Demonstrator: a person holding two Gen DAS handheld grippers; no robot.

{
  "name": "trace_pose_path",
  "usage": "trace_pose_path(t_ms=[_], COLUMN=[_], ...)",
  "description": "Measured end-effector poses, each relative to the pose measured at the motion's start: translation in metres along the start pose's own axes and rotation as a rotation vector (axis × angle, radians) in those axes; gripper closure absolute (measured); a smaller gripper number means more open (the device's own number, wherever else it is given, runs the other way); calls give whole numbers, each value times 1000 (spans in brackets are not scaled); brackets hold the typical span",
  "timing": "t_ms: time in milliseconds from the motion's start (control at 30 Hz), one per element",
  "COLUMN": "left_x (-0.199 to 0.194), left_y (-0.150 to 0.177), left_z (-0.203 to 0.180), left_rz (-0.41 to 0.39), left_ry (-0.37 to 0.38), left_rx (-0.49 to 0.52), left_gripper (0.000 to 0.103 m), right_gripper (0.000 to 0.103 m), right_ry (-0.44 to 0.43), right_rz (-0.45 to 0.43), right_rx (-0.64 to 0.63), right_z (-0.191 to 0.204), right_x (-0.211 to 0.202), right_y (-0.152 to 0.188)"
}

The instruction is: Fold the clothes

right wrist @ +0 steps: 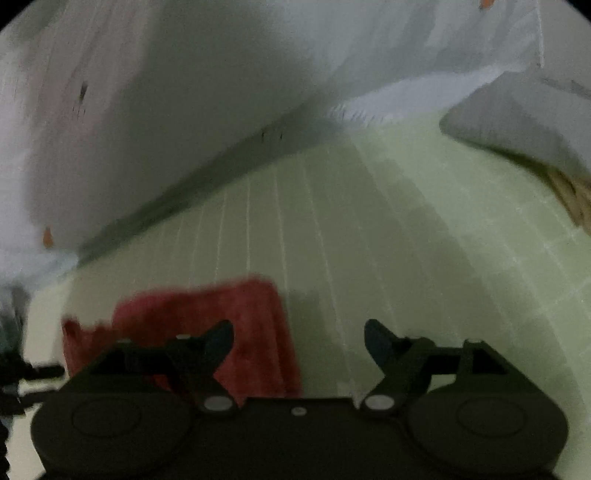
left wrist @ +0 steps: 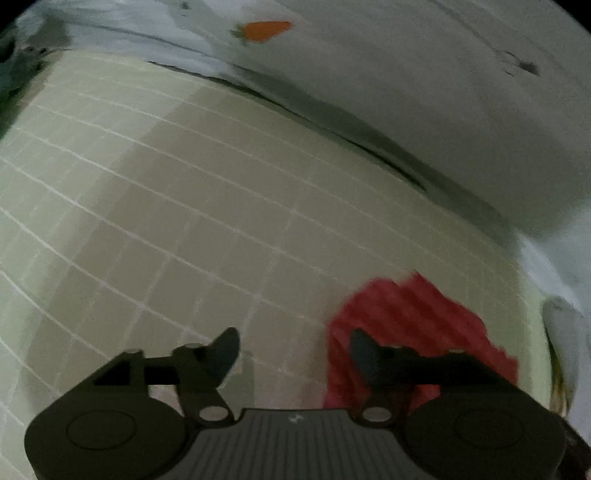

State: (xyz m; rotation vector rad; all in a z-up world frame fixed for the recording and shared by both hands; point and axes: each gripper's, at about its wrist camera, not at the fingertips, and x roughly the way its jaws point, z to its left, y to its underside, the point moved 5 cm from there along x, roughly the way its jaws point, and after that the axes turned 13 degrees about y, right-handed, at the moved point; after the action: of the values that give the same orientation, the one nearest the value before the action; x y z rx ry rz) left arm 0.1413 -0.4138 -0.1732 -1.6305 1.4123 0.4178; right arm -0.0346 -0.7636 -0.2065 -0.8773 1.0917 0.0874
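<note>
1. Left tool (left wrist: 293, 341) was spread wide open with nothing between its fingers, just hovering over the pale green gridded mat (left wrist: 166, 206) on the surface.
2. Right tool (right wrist: 299, 334) was the same deal: fingers wide apart, holding nothing, over that same mat (right wrist: 388, 240).
3. Just past the left tool's right finger sat a red cloth (left wrist: 413, 317), bunched up on the mat. In the right wrist view the red cloth (right wrist: 207, 314) showed up behind the left finger, lying flat-ish on the mat. Both shots were pretty blurry, so I couldn't tell if a finger was actually touching it.
4. Further back, a big white fabric (left wrist: 424, 92) with a little orange carrot print (left wrist: 264, 30) covered the far side, its edge lying along the mat. The right view had the same white fabric (right wrist: 184, 92) running diagonally across the top.
5. Far right in the right view, a grey folded piece (right wrist: 517, 122) sat at the mat's edge.
</note>
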Motion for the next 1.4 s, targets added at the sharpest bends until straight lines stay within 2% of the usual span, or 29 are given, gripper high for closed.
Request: trace_pose_path(t_ms=[167,233,367,400,433,467,500,533,667,800,833,867,900,933,967,1000,1033,1067,1133,1333,1400], left_x=[5,12,32,37,42,45,49,51,40,27,25,21,18,14,12,9,9,10,14,47,54], left_y=[10,5,-13,-15,-16,-18,-19,-19,-18,-27,-27,-27,-27,-26,-24,-22,-20,-18,-8,20,25], left_z=[-18,-24,-31,-34,-35,-36,-37,-36,-25,11,19,25,29,30,28,26,22,17,9,-19,-27], left_rz=[0,-11,-5,4,13,24,38,47,-20,-118,-133,-142,-148,-148,-146,-145,-140,-125,-72,61,77], left_ry=[98,106,140,142,143,146,147,143,115,55,46,48,55,69,85,101,118,135,150,118,101], left_rx=[54,77,84,83,80,75,71,68,56,-102,-131,-147,-156,-152,-141,-131,-117,-97,-45,96,143], left_gripper=[30,29,32,39,48,71,95,100,101,97,93,77,54,42,22,18,18,15,10,10,8], right_gripper=[25,31,34,46,68,78,95,99,100,100,98,95,85,70,62,46,40,39,23,14,9], right_ry=[-46,-62,-85,-86,-96,-108,-120,-130,-153,-122,-111,-83,-64,-65,-66,-70,-88,-112,-147,-171,-153], right_rz=[18,3,-22,-25,-22,-15,-11,-28,-95,-111,-107,-99,-89,-91,-93,-95,-95,-87,-60,19,1], right_rx=[9,5,-6,-10,-6,-1,3,0,0,60,75,72,65,61,57,54,52,45,15,-100,-140], right_z=[10,14,22,22,21,20,20,20,14,0,-4,-5,-6,-5,-5,-4,0,5,18,58,68], right_x=[1,2,6,8,11,13,14,12,1,0,0,2,2,1,-1,-3,-5,-6,-2,25,27], right_y=[17,14,8,6,5,4,2,2,0,-4,-4,-5,-6,-6,-6,-6,-5,-3,3,24,26])
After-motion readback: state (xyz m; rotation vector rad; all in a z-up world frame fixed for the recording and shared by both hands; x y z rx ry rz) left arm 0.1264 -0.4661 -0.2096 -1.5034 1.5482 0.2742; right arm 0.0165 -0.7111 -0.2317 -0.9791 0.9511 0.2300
